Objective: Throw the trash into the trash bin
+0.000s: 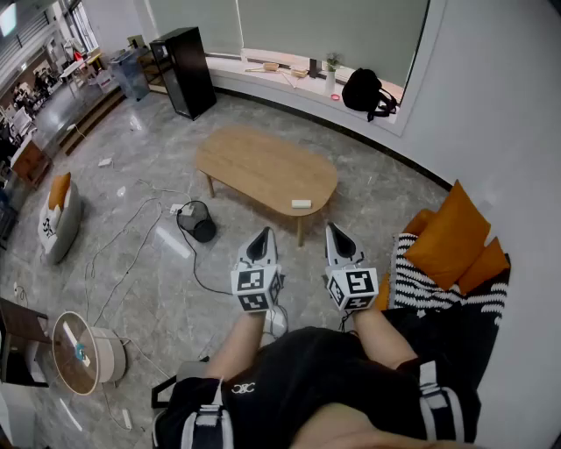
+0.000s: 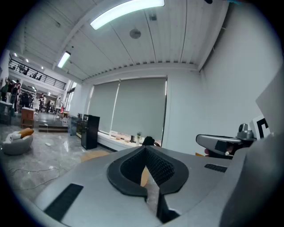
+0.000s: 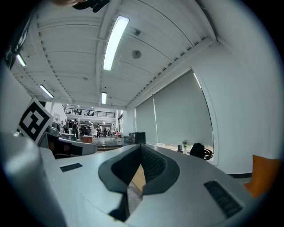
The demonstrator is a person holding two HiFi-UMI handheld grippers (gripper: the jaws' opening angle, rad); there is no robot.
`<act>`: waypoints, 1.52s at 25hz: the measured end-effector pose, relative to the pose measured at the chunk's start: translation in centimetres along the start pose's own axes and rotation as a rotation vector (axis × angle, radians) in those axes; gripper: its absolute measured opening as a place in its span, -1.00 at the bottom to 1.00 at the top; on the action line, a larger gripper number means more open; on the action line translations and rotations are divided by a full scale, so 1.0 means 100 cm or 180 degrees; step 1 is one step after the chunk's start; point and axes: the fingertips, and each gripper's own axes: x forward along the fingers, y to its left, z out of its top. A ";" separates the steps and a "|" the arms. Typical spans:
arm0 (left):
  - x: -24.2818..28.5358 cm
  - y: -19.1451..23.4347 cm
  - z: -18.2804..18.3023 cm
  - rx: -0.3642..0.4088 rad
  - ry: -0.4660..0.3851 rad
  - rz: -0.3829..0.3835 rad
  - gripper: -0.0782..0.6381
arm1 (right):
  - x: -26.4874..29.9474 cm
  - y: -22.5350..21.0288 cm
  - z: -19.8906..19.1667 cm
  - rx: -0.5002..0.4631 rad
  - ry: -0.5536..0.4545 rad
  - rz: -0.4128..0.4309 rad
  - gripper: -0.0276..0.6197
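The small white thing (image 1: 301,203) on the counter (image 1: 263,167) is too small to name (so are the pale scraps (image 1: 105,162) on the floor (image 1: 368,202)).

The head camera looks steeply down over the left gripper (image 1: 265,233) and right gripper (image 1: 334,230) onto the table (image 1: 267,169) and floor (image 1: 131,167). Each gripper camera rides close behind its jaws, facing level toward the windows (image 1: 298,26). All three views share the table and the bag (image 1: 366,91).

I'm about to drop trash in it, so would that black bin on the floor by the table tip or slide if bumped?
The black bin looks small beside the wooden table, so probably light. On the glossy floor it would likely slide when nudged. It stands free, so a knock near its rim might tip it.
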 end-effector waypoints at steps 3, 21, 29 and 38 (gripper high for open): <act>-0.016 -0.001 -0.008 -0.0038 0.0051 -0.0001 -0.75 | -0.013 0.012 -0.004 0.0039 0.0043 0.0024 -0.91; -0.054 0.015 -0.018 0.0028 0.0070 -0.0160 -0.75 | -0.030 0.051 -0.016 0.0199 0.0112 -0.0210 -0.91; -0.048 0.024 -0.019 0.0110 0.0097 -0.0149 -0.75 | -0.019 0.047 -0.018 0.0139 0.0068 -0.0236 -0.91; 0.015 0.045 -0.011 0.0372 -0.0015 -0.0046 -0.75 | 0.051 0.012 -0.032 0.0189 0.0041 -0.0122 -0.91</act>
